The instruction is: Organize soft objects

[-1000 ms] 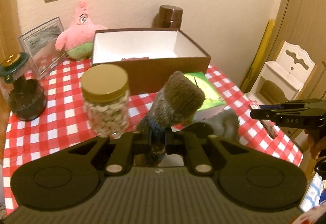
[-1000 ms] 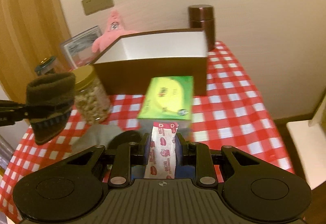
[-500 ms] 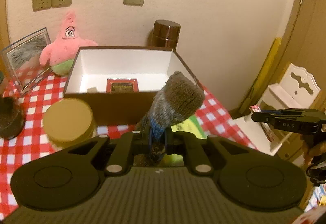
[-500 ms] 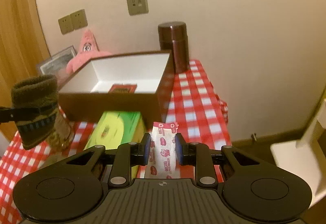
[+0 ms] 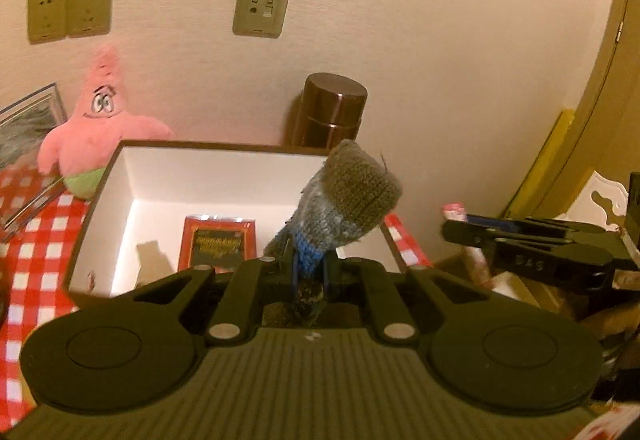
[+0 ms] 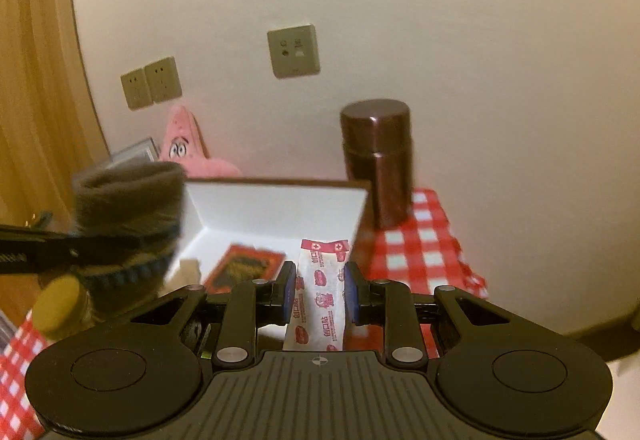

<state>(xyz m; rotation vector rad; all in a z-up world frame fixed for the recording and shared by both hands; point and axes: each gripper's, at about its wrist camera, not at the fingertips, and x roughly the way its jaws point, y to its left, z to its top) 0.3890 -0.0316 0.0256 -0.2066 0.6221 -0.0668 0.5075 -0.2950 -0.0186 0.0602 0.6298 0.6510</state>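
Both sets of fingers are busy right now: the left gripper (image 5: 310,272) is clamped nearly all the way shut on a knitted grey-and-blue sock (image 5: 344,200), pinched low down so the floppy top sticks up past the jaws, and the right gripper (image 6: 318,292) is closed on a small white-and-red plastic packet (image 6: 322,280) that stands up between its blue pads. Makes sense to grab the sock down low like that, since soft knit just squashes flat and needs a tight squeeze, while the packet keeps the jaws a bit apart. Each load is hanging in the air over the near side of the brown box (image 5: 120,176), which sits open-topped on the red-checked tablecloth (image 5: 28,252) with its white inside showing. Already lying on the bottom of it are a red packet (image 5: 218,246) and, to its left, some small pale thing I can't make out. From the right wrist view the sock is off to the left and the box is straight ahead, so I'd guess both items are headed in as the collecting spot. A pink starfish plush (image 5: 96,128) leans by the wall at the far left of the box, untouched so far and probably next. The brown canister (image 6: 376,156) at the far right corner isn't soft, so I figure it's staying put. Main risk I see is the sock snagging on the jaws on release.
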